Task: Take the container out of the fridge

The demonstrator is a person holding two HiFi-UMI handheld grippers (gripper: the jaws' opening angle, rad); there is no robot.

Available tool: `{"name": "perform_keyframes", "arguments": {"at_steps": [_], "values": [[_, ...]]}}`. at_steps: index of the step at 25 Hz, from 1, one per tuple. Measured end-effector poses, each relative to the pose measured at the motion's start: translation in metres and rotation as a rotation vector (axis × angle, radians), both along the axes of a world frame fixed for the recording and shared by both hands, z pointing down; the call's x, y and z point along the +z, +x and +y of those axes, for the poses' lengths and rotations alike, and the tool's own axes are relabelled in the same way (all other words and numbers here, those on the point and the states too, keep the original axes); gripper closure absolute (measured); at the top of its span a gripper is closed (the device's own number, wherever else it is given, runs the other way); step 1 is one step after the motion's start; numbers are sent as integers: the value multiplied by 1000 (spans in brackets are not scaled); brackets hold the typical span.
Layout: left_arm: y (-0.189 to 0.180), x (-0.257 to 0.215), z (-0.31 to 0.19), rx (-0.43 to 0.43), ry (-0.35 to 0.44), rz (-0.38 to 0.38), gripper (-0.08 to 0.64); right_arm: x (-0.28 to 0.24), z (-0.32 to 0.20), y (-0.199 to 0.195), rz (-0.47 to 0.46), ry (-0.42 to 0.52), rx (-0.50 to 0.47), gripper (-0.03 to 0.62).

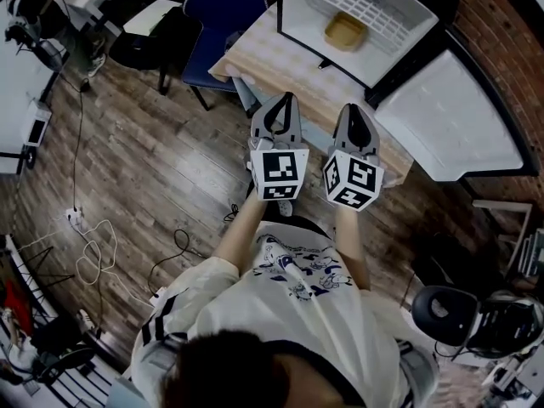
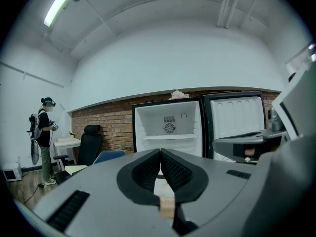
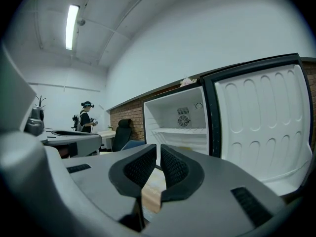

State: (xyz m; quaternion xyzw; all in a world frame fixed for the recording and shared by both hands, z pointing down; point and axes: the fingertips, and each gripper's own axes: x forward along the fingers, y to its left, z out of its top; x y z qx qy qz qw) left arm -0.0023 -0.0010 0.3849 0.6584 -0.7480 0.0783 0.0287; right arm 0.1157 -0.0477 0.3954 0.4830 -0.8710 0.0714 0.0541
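From the head view, the shallow tan plastic container (image 1: 345, 31) sits on the white wire shelf (image 1: 387, 11) inside the open white-lined small fridge (image 1: 293, 15), which stands on a pale wood-topped table (image 1: 285, 70). The left gripper (image 1: 284, 104) and right gripper (image 1: 355, 113) are held side by side over the table's near edge, well apart from the container. The likely risks are reaching in with the tongs shut and nudging the container back along the shelf, or clipping the fridge frame on the way in. The white fridge door (image 1: 450, 117) is swung wide to the right and leaves the opening clear. A blue padded chair (image 1: 223, 11) stands beside the table, and loose cables (image 1: 98, 253) on the plank floor could catch a foot. In the left gripper view, the left gripper (image 2: 160, 152) has its ribbed black jaws pressed together on nothing; a person (image 2: 45, 132) stands far off by the brick wall. In the right gripper view, the right gripper (image 3: 158, 148) is likewise closed and empty, and the container cannot be made out there.
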Motion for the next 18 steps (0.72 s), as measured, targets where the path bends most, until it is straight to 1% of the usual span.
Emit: {"name": "perform_keyframes", "arguments": {"at_steps": [3,10,15,18], "values": [[-9,2,-25,15,-2,13,543,3,-22,-11,12,-7,5,546],[-31,4,-89,82,1,25,543,4,-78,-32,19,-8,76,546],[-46,3,-136,148,4,41,543,3,-115,-47,33,-3,123,546],[-51,7,-163,186,-9,44,543,6,-135,-52,43,-7,156,546]]}}
